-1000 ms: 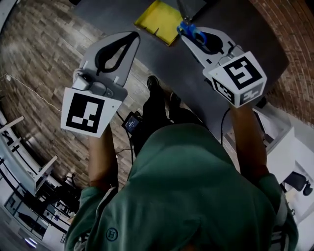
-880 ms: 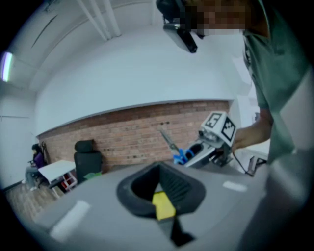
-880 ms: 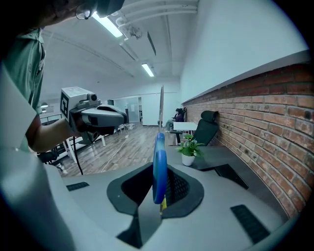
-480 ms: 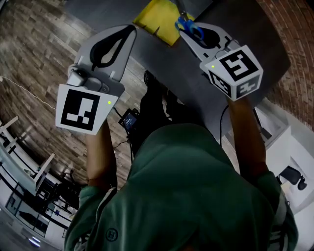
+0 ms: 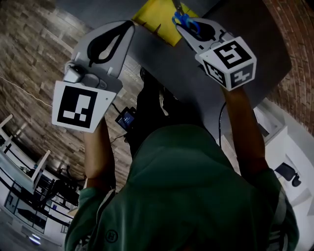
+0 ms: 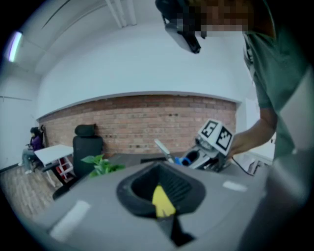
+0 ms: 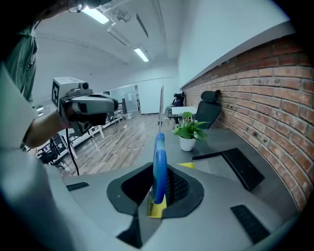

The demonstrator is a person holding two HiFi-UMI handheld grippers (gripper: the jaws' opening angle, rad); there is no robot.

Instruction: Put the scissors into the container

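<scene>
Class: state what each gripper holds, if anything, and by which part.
The right gripper grips the scissors by their blue handles, blades pointing outward; the left gripper holds nothing.

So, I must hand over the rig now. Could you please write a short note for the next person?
Left gripper: jaws together, holding nothing.
Right gripper: shut on the scissors at the blue handles, blades pointing away from the person.
Yellow container: on the grey table, close to the scissors.
Done: scissors are in the grip.
Left: bring them over the container, lower, release.
</scene>
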